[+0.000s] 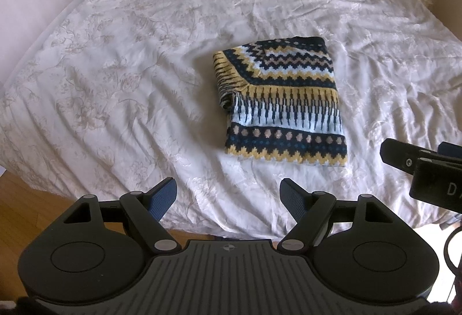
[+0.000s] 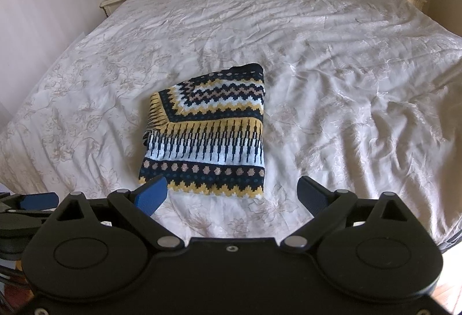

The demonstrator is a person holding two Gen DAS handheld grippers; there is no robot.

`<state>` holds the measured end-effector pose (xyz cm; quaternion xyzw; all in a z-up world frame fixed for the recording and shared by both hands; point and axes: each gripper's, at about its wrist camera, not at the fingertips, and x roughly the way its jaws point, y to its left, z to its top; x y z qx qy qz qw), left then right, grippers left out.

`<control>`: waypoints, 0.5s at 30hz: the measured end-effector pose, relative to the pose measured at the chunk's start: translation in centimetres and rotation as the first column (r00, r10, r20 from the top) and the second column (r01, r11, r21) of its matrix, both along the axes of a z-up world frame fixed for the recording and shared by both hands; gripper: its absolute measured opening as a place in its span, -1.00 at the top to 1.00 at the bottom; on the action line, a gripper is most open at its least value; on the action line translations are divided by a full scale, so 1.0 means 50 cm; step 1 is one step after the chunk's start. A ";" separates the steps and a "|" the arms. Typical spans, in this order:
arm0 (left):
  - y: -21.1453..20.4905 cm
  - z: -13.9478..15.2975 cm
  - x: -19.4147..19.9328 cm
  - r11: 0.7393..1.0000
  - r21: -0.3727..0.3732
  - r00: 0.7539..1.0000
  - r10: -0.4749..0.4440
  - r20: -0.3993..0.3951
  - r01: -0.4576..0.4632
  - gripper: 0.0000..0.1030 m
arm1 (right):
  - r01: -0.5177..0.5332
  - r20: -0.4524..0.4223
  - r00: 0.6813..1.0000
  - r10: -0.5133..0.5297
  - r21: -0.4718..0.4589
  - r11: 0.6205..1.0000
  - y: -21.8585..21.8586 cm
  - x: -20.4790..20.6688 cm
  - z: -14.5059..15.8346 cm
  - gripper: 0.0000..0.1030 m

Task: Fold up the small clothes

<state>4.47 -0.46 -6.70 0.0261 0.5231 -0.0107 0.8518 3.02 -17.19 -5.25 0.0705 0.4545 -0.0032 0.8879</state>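
I see the folded sweater (image 2: pixel 208 130) lying mid-frame on the bed (image 2: pixel 332 55), nightstands (image 2: pixel 115 1) in both upper corners.

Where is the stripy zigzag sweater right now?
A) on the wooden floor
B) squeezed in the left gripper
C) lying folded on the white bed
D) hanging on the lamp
C: the sweater lies folded flat on the bed cover, with both the left gripper and right gripper open and holding nothing.

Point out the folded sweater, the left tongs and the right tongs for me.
Folded sweater (image 2: pixel 208 136): right wrist view, on the striped middle band.
Left tongs (image 1: pixel 228 199): left wrist view, midway between the open blue tips.
Right tongs (image 2: pixel 232 193): right wrist view, midway between the open blue tips.
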 end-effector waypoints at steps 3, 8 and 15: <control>0.003 -0.003 -0.001 1.000 0.000 1.000 0.000 -0.004 0.000 -0.51 | 0.002 -0.002 1.000 -0.002 0.002 1.000 0.002 0.000 -0.001 -0.88; 0.008 -0.003 0.000 1.000 -0.001 1.000 -0.002 -0.009 0.002 -0.51 | -0.001 -0.007 1.000 0.001 0.004 1.000 0.004 0.004 -0.003 -0.88; 0.012 -0.005 0.001 1.000 -0.006 1.000 -0.003 -0.016 0.003 -0.51 | -0.003 -0.012 1.000 0.003 0.004 1.000 0.012 0.005 -0.003 -0.88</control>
